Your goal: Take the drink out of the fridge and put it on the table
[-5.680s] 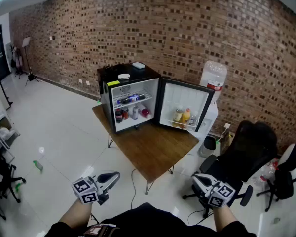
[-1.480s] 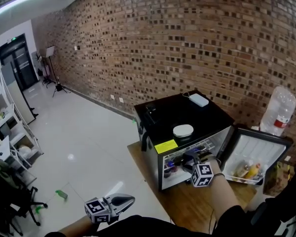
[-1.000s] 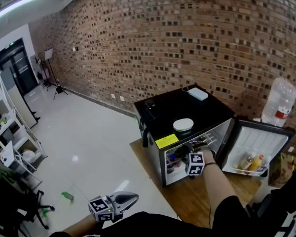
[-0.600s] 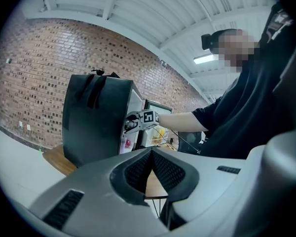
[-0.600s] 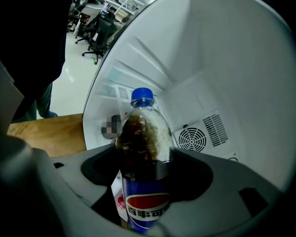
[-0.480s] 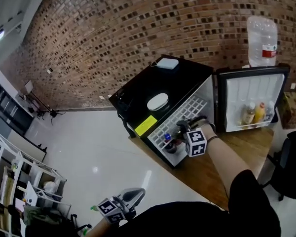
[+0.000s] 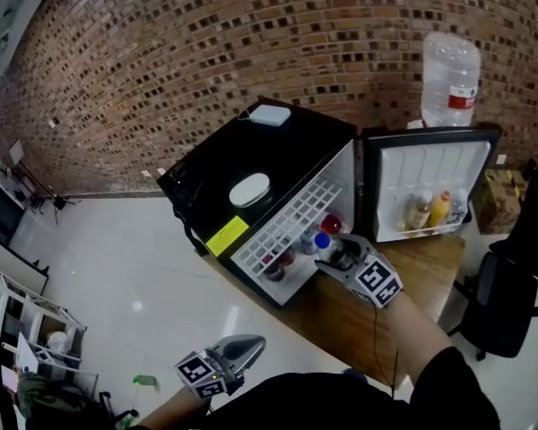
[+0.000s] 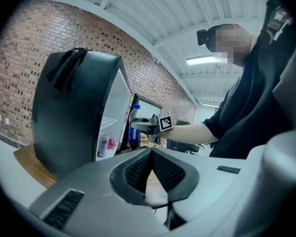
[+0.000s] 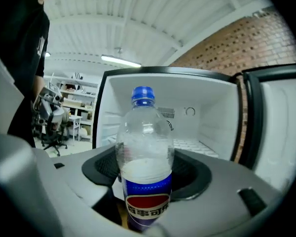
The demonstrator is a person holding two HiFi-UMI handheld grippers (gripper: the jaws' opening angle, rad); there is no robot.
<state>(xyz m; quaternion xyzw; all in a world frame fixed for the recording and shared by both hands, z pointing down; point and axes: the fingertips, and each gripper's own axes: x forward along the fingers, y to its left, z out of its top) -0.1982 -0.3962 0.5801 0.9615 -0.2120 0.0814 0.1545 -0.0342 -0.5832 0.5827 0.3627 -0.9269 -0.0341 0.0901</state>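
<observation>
A clear Pepsi bottle [image 9: 144, 157] with a blue cap and blue label stands upright between my right gripper's [image 9: 145, 169] jaws, and the pads press on its lower body. In the head view the bottle [image 7: 323, 244] is held by the right gripper [image 7: 336, 256] just in front of the open black mini fridge [image 7: 251, 164], over the wooden table [image 7: 341, 316]. The left gripper view shows the same bottle [image 8: 133, 130] outside the fridge. My left gripper [image 7: 236, 355] hangs low at the near left, shut and empty.
Cans [image 7: 330, 225] stay on the fridge's lower shelf. The door [image 7: 426, 182] swings wide to the right with bottles in its rack. A white disc [image 7: 249, 189] and box [image 7: 269, 115] lie on top. A water jug [image 7: 448, 79] and black chair [image 7: 511, 276] stand at the right.
The right gripper was reaching into the fridge's shelf; it has now drawn back toward me with the bottle in it. The head view swung leftward. The left gripper stayed low.
</observation>
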